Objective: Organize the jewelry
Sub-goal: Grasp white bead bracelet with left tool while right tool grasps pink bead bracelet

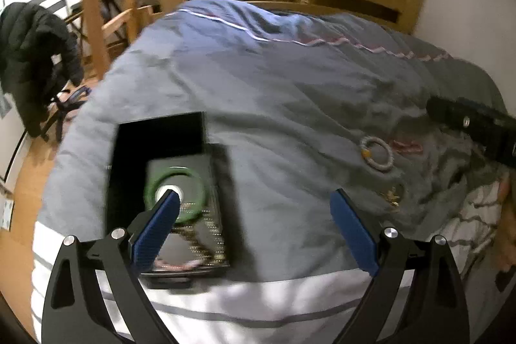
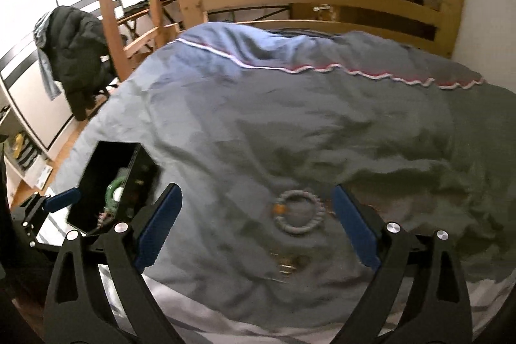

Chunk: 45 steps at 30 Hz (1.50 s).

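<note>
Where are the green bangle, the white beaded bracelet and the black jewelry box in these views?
green bangle [image 1: 196,192]: left wrist view, right side of its ring, inside the box.
white beaded bracelet [image 2: 317,208]: right wrist view, right arc of the loop, on the blanket.
black jewelry box [image 1: 154,134]: left wrist view, dark open lid.

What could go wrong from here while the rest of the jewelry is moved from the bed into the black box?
1. The black box sits on soft, wrinkled duvet near the bed edge; a push might tip it.
2. The small gold piece lies in a fold, blurred, and the open right gripper may pinch fabric instead.
3. The white beaded bracelet could slip while carried, and the open left gripper is not supporting the box.
</note>
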Tool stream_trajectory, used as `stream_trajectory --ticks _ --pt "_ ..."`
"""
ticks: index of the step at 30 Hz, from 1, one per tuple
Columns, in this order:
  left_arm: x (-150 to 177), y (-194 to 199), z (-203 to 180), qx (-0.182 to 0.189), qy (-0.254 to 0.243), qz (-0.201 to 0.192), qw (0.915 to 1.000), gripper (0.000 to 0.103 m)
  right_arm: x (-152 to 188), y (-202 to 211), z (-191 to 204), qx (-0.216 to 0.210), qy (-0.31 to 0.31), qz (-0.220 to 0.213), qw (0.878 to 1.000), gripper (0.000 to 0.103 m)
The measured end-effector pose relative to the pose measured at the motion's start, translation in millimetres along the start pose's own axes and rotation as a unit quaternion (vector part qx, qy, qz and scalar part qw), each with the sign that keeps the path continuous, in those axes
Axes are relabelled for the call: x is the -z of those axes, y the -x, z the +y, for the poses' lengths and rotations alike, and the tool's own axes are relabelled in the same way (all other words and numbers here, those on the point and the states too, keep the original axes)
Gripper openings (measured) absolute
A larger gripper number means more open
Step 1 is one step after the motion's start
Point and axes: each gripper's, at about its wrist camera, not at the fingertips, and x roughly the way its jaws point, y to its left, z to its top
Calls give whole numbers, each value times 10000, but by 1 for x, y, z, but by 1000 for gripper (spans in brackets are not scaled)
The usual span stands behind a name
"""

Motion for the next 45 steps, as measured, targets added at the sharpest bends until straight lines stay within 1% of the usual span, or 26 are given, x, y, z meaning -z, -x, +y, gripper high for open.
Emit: stream_trajectory --ticks 5,10,15,19,21,24,26,28,30,32,33,35,36,37,38,39,41,42,43,45 --pt "-4 -14 -36 311 -97 9 9995 93 9 -1 -41 137 -242 52 9996 93" --pt "-14 -36 -65 486 -108 14 9988 93 18 -13 -71 237 -388 108 9989 93" --pt "-21 -66 -101 575 -449 51 9973 93 29 -39 -95 314 -491 251 9980 93" --pt "-25 -102 -129 631 -793 139 9948 93 39 -69 -113 332 -590 435 9968 93" --pt "-26 -117 -136 740 -868 181 9933 93 46 -80 -121 298 -758 500 9954 93" --pt "-26 -142 -140 805 -901 292 9922 93 56 -102 -133 204 -1227 631 9902 93" --pt "-27 -154 -138 831 -891 328 9920 93 60 -114 -132 210 -1263 731 9891 93" --pt "-28 -161 -135 872 -852 349 9919 93 61 -121 -127 293 -1140 767 9901 92" --pt "-29 -165 -133 896 -835 372 9918 92 60 -123 -124 329 -1079 723 9910 85" --pt "-28 -165 -134 879 -858 362 9918 87 60 -127 -125 443 -1077 693 9908 72" --pt "-28 -164 -136 856 -902 353 9916 86 60 -129 -127 471 -1126 705 9900 68" --pt "-28 -163 -136 823 -923 348 9917 77 61 -129 -131 539 -1253 712 9881 51" --pt "-28 -162 -135 802 -909 354 9920 75 62 -128 -133 565 -1311 682 9874 47" --pt "-29 -162 -134 794 -884 355 9923 70 62 -127 -134 582 -1329 668 9872 35" --pt "-29 -161 -133 780 -845 360 9927 65 61 -127 -134 594 -1340 659 9870 27" --pt "-30 -160 -131 765 -784 373 9933 62 61 -126 -134 571 -1357 627 9871 21" --pt "-31 -158 -127 746 -707 379 9940 47 61 -123 -136 591 -1381 569 9870 10" --pt "-32 -157 -125 764 -660 388 9941 43 61 -121 -136 592 -1408 516 9869 10" --pt "-32 -156 -122 771 -615 396 9943 36 62 -117 -138 571 -1434 456 9870 10" --pt "-34 -154 -119 821 -533 404 9944 28 61 -111 -138 554 -1439 325 9875 9"
